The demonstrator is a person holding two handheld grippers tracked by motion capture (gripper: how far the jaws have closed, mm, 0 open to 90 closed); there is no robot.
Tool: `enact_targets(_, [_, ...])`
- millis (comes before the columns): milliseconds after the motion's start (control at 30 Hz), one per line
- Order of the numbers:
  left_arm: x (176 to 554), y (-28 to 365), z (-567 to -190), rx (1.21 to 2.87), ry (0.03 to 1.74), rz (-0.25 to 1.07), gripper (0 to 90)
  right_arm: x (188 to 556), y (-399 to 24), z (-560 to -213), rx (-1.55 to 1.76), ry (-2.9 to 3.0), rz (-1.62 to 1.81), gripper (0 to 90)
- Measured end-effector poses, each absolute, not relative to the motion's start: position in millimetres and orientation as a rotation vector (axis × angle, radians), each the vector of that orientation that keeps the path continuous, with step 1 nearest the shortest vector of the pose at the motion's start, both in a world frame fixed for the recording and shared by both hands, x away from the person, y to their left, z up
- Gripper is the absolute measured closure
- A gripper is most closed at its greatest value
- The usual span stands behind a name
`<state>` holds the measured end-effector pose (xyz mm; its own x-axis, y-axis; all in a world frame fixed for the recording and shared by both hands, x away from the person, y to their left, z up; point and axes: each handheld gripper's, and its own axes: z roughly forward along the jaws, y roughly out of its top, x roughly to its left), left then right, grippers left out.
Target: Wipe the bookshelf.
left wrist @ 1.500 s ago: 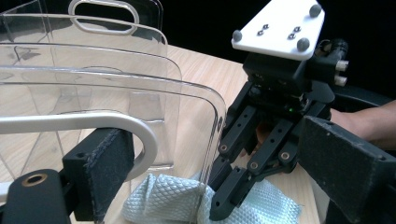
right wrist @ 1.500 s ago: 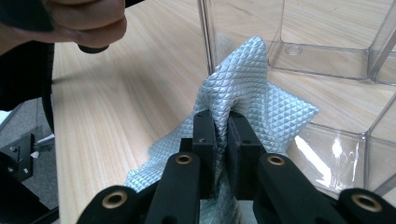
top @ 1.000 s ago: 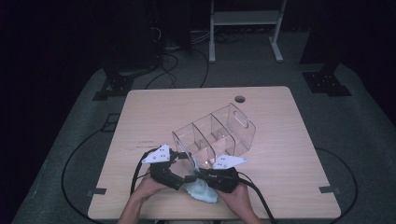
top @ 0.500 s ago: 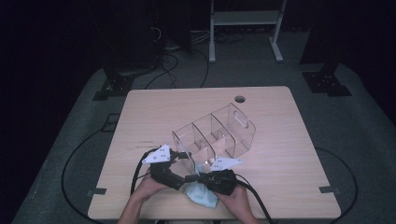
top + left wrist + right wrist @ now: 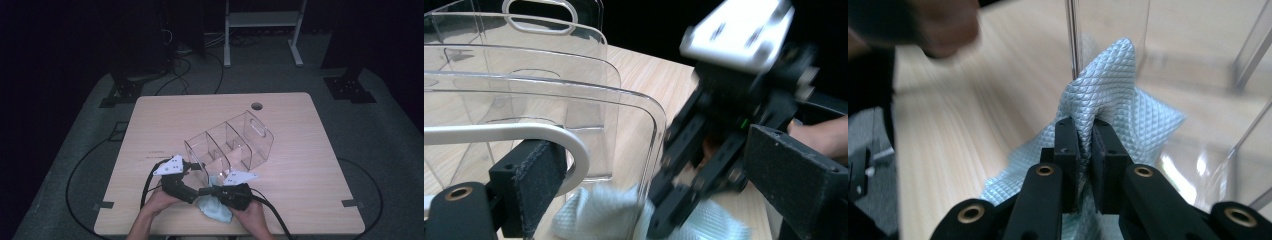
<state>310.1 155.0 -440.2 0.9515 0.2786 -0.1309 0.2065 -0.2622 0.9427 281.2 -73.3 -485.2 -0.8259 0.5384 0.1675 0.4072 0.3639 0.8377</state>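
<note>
Right gripper (image 5: 1083,135) pinching a fold of the soft, light cloth (image 5: 1118,95), which drapes limply; left gripper (image 5: 644,165) spread around the stiff, slippery clear organizer's (image 5: 549,65) near wall.

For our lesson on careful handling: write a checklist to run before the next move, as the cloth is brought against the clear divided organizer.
1. Right gripper shut on the pale blue cloth: ok.
2. Left gripper steadies the clear organizer, jaws apart around its near wall: ok.
3. Cloth touches the organizer's near wall: ok.
4. Organizer tilted, far end raised off the table: ok.
5. Organizer's compartments free of loose items: ok.
6. Cloth hangs free of the left gripper: cannot tell.
</note>
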Motion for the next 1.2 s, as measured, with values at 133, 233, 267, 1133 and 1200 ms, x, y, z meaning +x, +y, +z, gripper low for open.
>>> enact_targets(133, [310.2, 155.2, -440.4, 1.845, 0.358, 0.068, 10.0, 286.4, -72.6, -498.5, 0.933, 2.558, 1.409, 82.3])
enact_targets(233, [310.1, 155.3, -440.2, 1.844, 0.359, 0.074, 10.0, 282.8, -77.3, -490.4, 0.938, 2.526, 1.452, 82.4])
enact_targets(267, [309.7, 154.9, -440.3, 1.844, 0.360, 0.080, 10.1, 281.4, -80.1, -486.7, 0.930, 2.515, 1.466, 82.3])
enact_targets(1133, [301.1, 143.4, -441.0, 1.901, 0.497, 0.362, 38.7, 295.8, -156.8, -417.8, 0.995, 2.196, 1.502, 82.0])
enact_targets(1200, [301.1, 144.1, -441.0, 1.900, 0.497, 0.367, 42.0, 296.8, -152.5, -418.2, 0.986, 2.206, 1.489, 82.0])
